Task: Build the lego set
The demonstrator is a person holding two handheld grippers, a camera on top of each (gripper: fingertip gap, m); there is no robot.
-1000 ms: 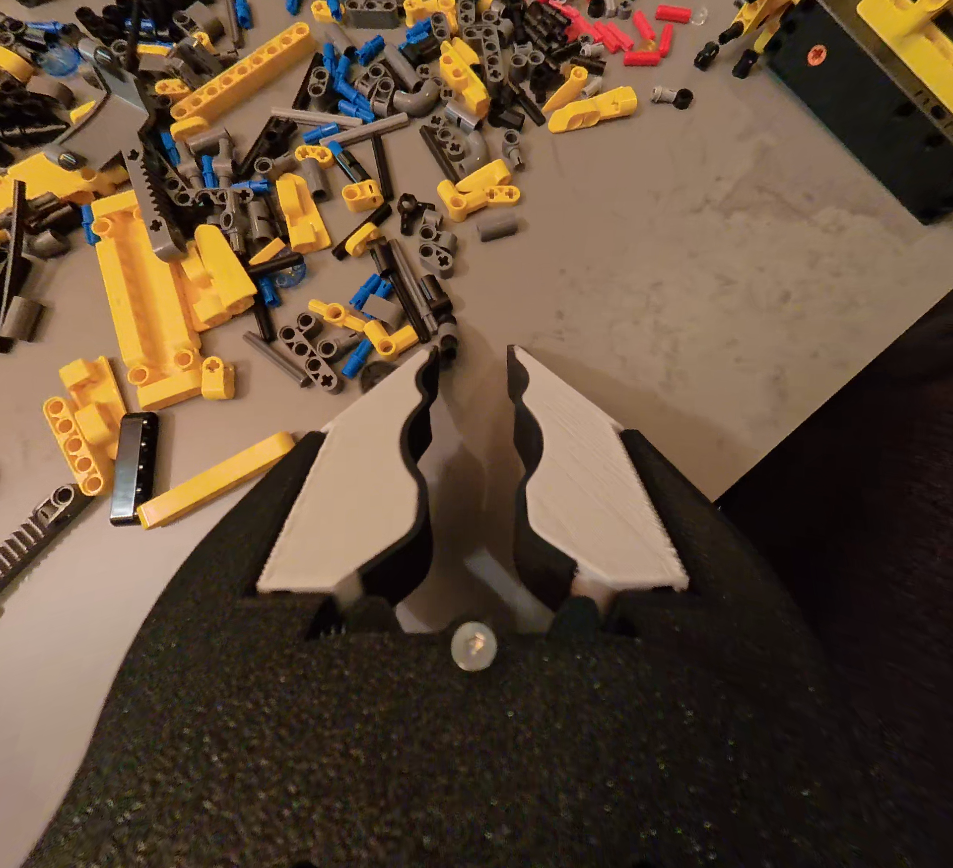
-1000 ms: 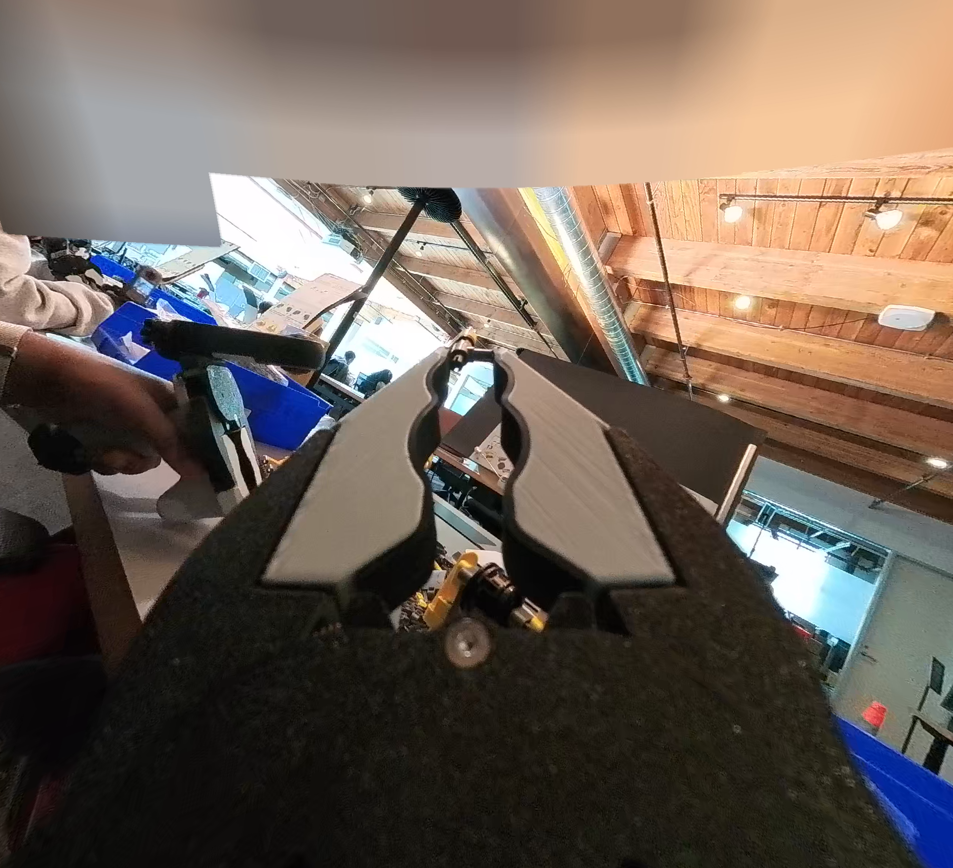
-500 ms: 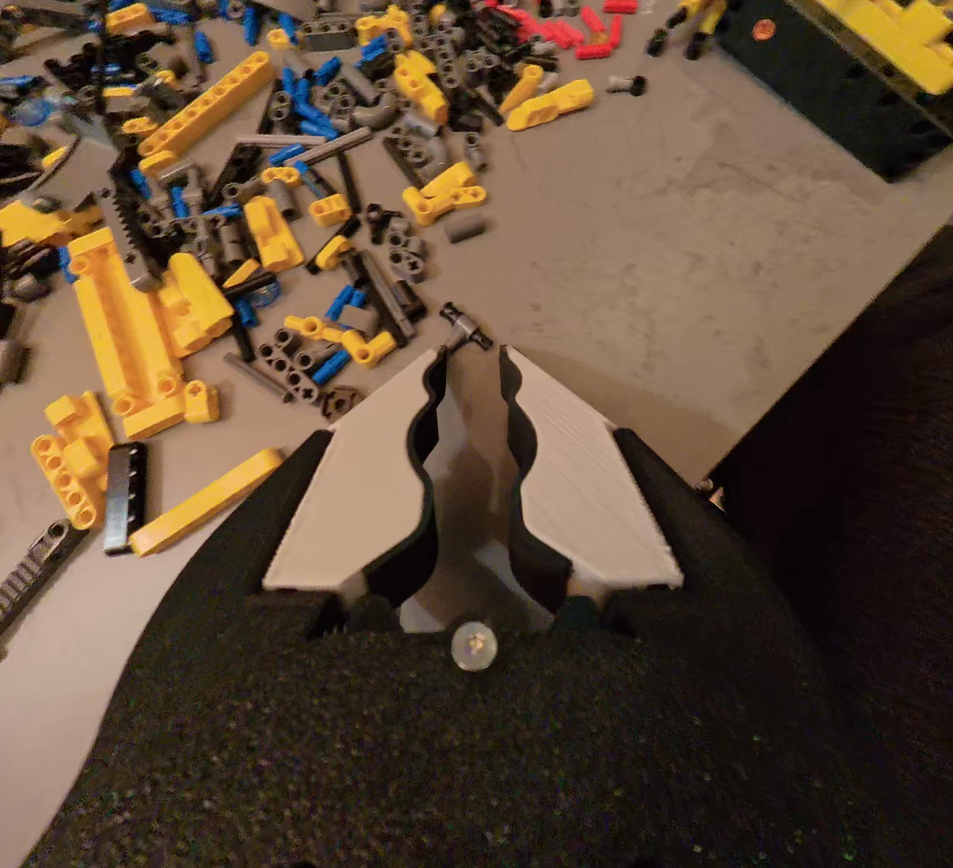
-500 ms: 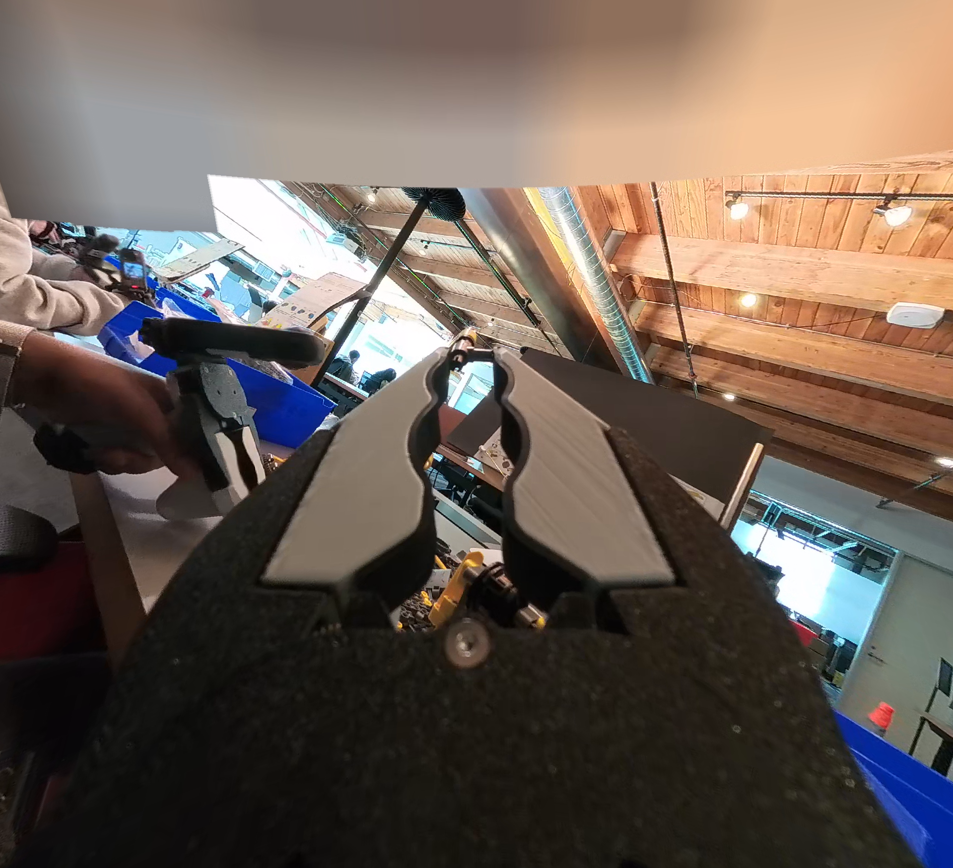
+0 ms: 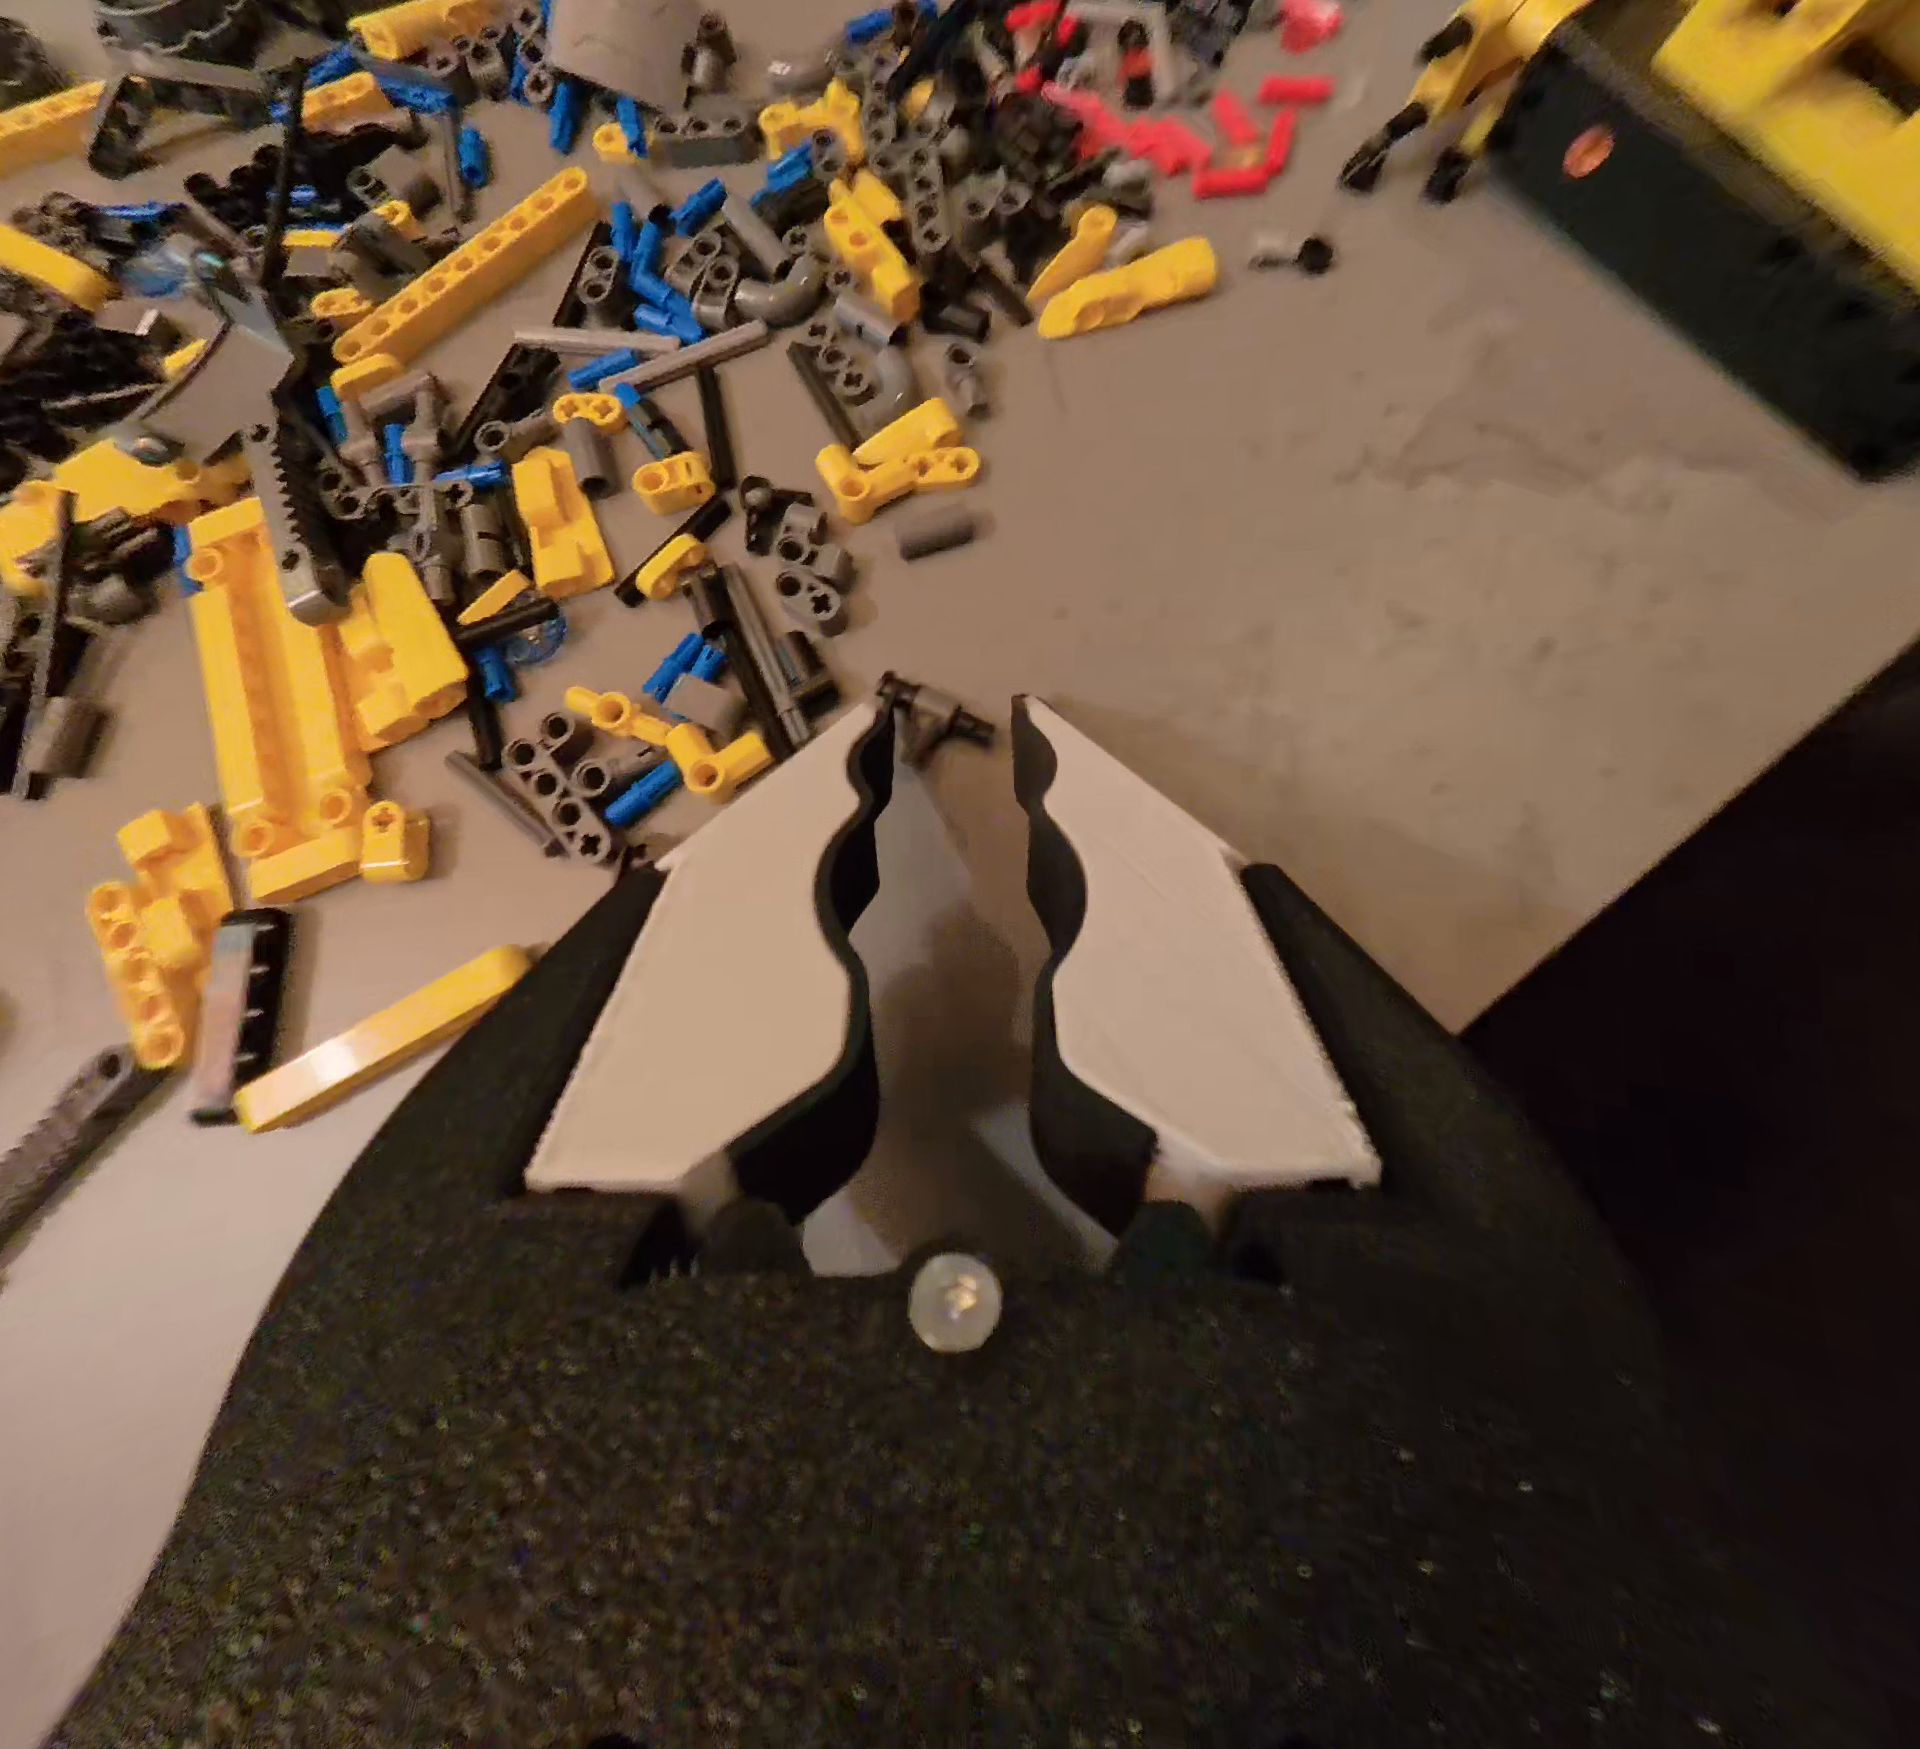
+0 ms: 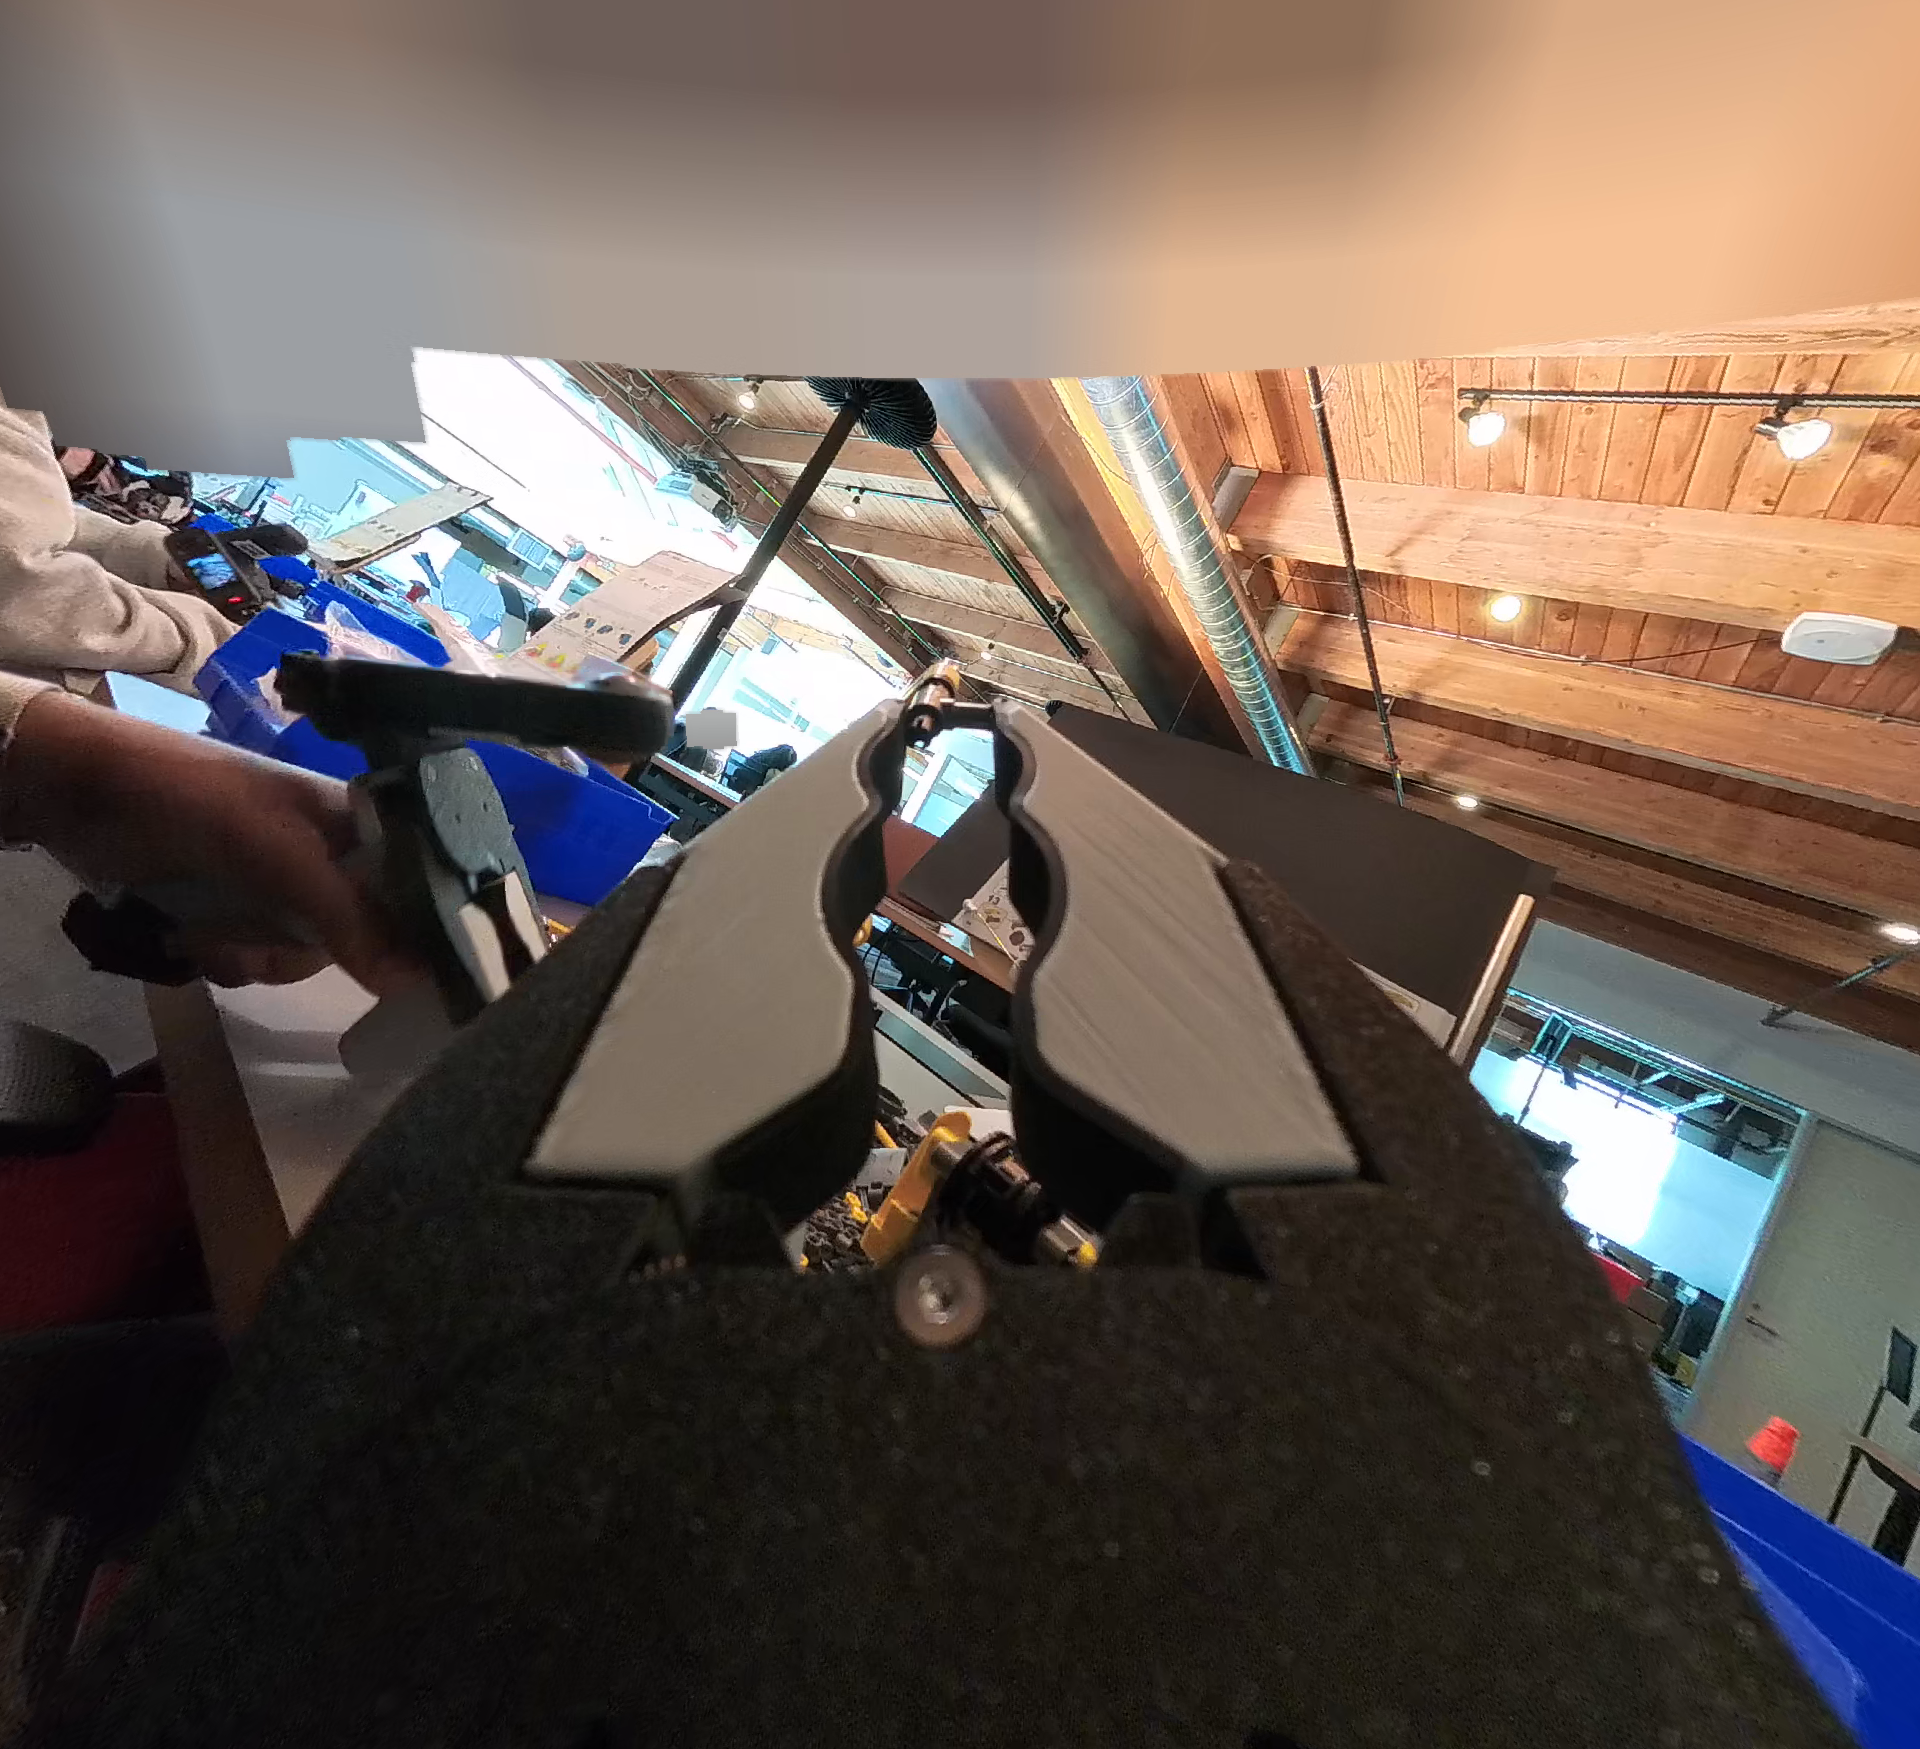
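Left gripper (image 5: 948, 717): fingers slightly apart, small grey-black connector (image 5: 928, 712) between tips, just beside brick pile (image 5: 582, 452). Right gripper (image 6: 943, 720): tips clamp small black-gold pin (image 6: 935, 700), raised toward ceiling.

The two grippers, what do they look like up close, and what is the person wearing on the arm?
Both match: the left gripper and right gripper each have two pale grey ribbed fingers with wavy black inner pads, seated in a speckled black foam-like body with one silver screw at the centre. No cables show. The person's sleeve is light grey or off-white.
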